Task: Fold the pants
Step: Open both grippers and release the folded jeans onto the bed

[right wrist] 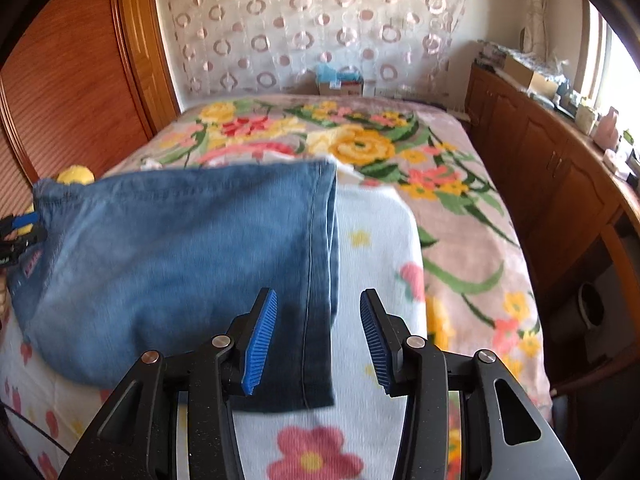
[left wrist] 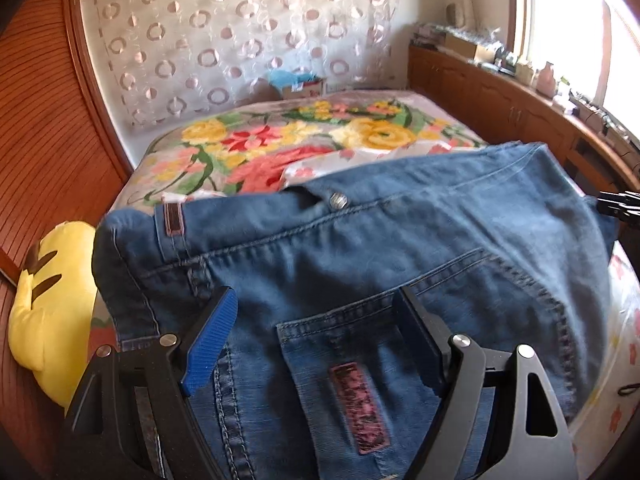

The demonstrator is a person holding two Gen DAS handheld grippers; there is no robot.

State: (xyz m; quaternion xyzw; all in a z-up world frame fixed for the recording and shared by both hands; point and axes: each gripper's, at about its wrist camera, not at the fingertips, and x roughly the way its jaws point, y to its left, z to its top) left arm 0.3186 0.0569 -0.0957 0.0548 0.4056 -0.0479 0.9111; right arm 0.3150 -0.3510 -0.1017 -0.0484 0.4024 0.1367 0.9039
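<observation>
Blue denim pants point(left wrist: 360, 248) lie folded on the bed, waistband with a metal button point(left wrist: 338, 201) and a back pocket with a pink patch point(left wrist: 362, 408) toward my left gripper. My left gripper point(left wrist: 316, 316) is open, its blue-padded fingers spread just over the pocket area. In the right wrist view the pants point(right wrist: 180, 264) show as a folded bundle on a pale floral blanket point(right wrist: 376, 240). My right gripper point(right wrist: 318, 316) is open over the bundle's right folded edge, holding nothing. The left gripper's tip point(right wrist: 22, 226) shows at the bundle's far left.
The bed carries a large flowered bedspread point(right wrist: 460, 216). A yellow plush toy point(left wrist: 44, 304) lies at the bed's left edge by the wooden headboard point(left wrist: 44, 140). A wooden cabinet point(right wrist: 560, 184) with clutter runs along the right under the window. A cardboard box point(left wrist: 300, 86) sits beyond the bed.
</observation>
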